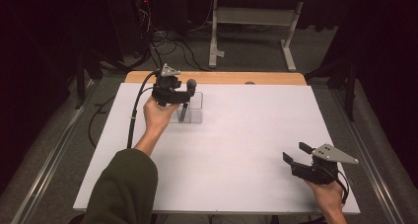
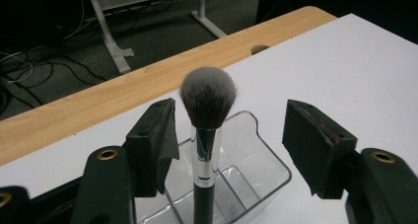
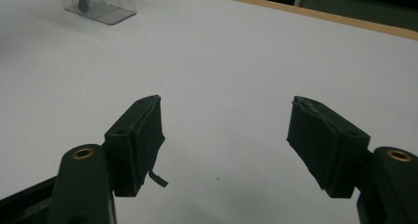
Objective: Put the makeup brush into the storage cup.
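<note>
High view, left gripper (image 1: 185, 96): it is hovering at the far left of the white table (image 1: 236, 150), right over the clear organizer (image 1: 193, 111), with its grey three-cornered plate on top and its cable trailing back toward the person.
High view, brush (image 1: 189, 96): the makeup brush is standing in the organizer, its dark handle down inside and its grey bristle head poking up just beside the gripper.
High view, right gripper (image 1: 295, 152): it is sitting low at the near right corner of the table, well apart from the organizer, with its jaws spread and nothing between them.
Left gripper view, tool state: the jaws are standing wide apart, one on each side of the brush (image 2: 206, 130); neither pad is touching it, so nothing is being gripped.
Left gripper view, brush position: it is standing almost upright, bristles up, silver ferrule above the rim, handle going down into a compartment of the organizer (image 2: 256, 169).
Left gripper view, surroundings: the wooden table edge (image 2: 123, 88) is running behind the white surface.
Right gripper view, tool state: the jaws are gaping open over bare white table (image 3: 222, 76), holding nothing.
Right gripper view, organizer (image 3: 98, 4): it is showing far off at the upper left.
</note>
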`<state>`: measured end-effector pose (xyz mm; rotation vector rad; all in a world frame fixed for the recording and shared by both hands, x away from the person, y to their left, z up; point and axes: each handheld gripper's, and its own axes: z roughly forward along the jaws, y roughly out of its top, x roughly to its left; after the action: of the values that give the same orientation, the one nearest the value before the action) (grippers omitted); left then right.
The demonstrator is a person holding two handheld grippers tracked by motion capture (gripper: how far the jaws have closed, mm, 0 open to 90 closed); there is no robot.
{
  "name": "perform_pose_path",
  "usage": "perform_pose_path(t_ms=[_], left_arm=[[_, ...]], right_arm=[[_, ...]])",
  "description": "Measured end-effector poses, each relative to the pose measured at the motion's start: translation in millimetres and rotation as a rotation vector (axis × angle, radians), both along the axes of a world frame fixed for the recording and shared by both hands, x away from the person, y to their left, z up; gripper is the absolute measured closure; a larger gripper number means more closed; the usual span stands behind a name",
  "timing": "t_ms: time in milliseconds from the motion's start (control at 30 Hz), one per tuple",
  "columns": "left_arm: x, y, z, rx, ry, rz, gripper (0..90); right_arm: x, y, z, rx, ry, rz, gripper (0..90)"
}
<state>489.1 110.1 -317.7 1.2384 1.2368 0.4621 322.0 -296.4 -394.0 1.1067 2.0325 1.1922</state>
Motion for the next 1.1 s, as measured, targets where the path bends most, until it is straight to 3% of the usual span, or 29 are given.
perform_pose_path(t_ms=[1100], left_arm=[[-14.2, 9.4, 12.6, -0.015, -0.022, -0.019, 37.1]], right_arm=[[-0.3, 0.6, -0.1, -0.001, 0.002, 0.000, 31.1]])
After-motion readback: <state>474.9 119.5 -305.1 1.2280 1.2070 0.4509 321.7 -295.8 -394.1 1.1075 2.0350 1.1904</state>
